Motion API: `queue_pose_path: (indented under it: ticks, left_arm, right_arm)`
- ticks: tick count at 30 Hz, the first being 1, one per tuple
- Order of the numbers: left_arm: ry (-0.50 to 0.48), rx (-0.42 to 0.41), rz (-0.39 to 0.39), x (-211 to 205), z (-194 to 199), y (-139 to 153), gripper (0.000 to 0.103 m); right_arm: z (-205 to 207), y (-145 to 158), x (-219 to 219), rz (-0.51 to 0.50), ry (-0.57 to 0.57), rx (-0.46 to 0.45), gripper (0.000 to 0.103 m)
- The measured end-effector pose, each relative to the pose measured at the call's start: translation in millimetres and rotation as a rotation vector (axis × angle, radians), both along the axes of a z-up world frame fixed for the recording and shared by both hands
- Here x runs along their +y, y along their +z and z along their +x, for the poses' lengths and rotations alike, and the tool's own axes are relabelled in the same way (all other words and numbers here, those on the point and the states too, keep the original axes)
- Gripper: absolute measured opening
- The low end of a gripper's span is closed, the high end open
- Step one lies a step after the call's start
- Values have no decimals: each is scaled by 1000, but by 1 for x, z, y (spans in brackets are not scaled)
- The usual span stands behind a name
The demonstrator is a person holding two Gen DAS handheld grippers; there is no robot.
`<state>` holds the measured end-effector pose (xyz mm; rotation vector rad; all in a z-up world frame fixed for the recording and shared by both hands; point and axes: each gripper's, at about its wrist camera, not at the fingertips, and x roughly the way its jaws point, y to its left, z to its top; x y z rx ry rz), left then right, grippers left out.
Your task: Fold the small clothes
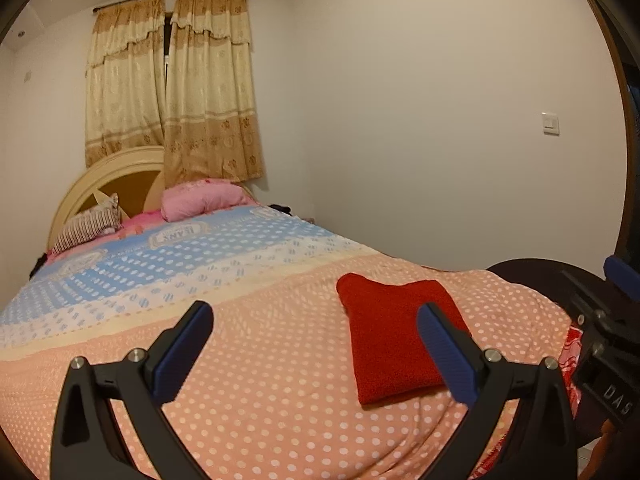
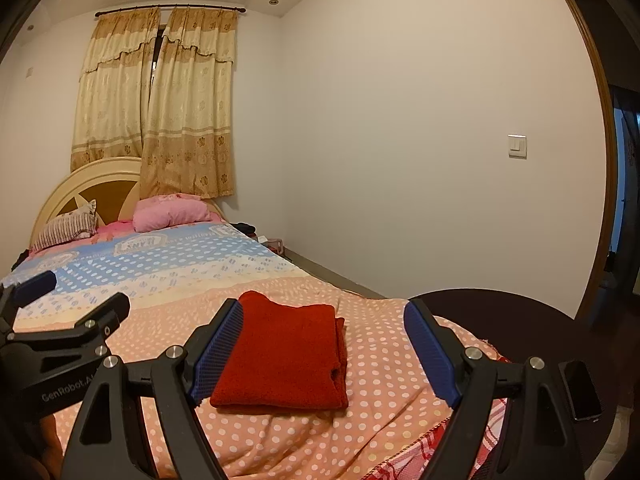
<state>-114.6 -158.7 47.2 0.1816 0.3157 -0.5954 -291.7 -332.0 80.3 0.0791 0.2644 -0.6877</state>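
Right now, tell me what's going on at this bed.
A person holds a hand-held gripper in each hand over the foot of the bed. A red garment lies folded into a neat rectangle on the dotted bedspread. The left hand-held gripper and the right hand-held gripper are both open and grip nothing; the garment lies beneath them. A phone rests on a dark round table beside the bed. The fold looks finished.

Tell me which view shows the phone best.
Right wrist view: the phone lies in plain sight on the dark round table beside the bed. The left wrist view shows only that table's edge; no phone appears there.
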Motion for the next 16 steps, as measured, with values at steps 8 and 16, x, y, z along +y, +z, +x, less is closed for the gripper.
queue_pose_path:
  ticks: [8,16]
  left_arm:
    - [-47,91,-23,2,11,-5,103]
    - [-5,105,-8,4,20,-11,103]
  right_arm:
    - [4,-4,0,3,0,26,83]
    - [7,-8,-1,12,1,46,83]
